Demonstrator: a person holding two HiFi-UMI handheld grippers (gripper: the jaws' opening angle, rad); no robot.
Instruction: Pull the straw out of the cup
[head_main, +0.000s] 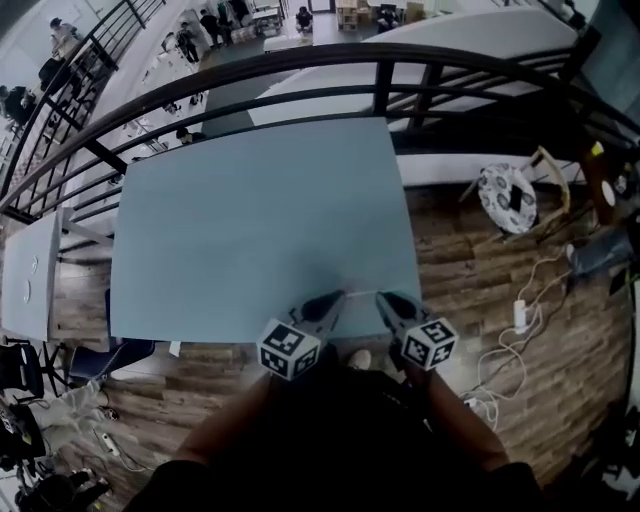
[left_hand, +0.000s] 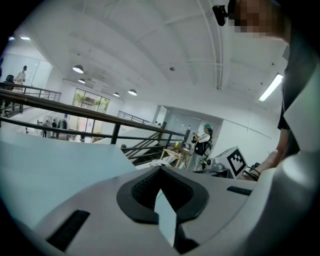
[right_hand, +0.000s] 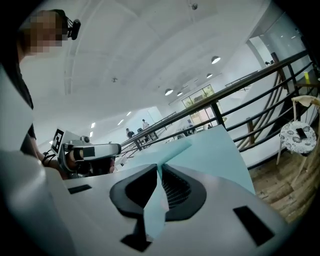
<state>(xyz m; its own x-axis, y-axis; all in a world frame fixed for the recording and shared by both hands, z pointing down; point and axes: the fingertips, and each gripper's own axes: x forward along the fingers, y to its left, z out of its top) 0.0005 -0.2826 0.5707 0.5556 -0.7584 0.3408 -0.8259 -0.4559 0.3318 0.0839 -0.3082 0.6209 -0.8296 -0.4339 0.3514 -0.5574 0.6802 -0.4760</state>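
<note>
No cup and no straw show in any view. The light blue table (head_main: 250, 220) lies bare in the head view. My left gripper (head_main: 333, 298) rests at the table's near edge with its jaws together and nothing between them. My right gripper (head_main: 385, 298) sits just to its right, also shut and holding nothing. In the left gripper view the left gripper (left_hand: 160, 169) shows its tips meeting, pointing across the table (left_hand: 50, 170). In the right gripper view the right gripper (right_hand: 159, 165) is likewise shut, over the table (right_hand: 210, 150).
A dark railing (head_main: 300, 70) curves behind the table. On the wooden floor to the right stand a chair with a patterned cushion (head_main: 507, 197) and a power strip with cables (head_main: 520, 315). Another pale table (head_main: 25, 275) is at far left.
</note>
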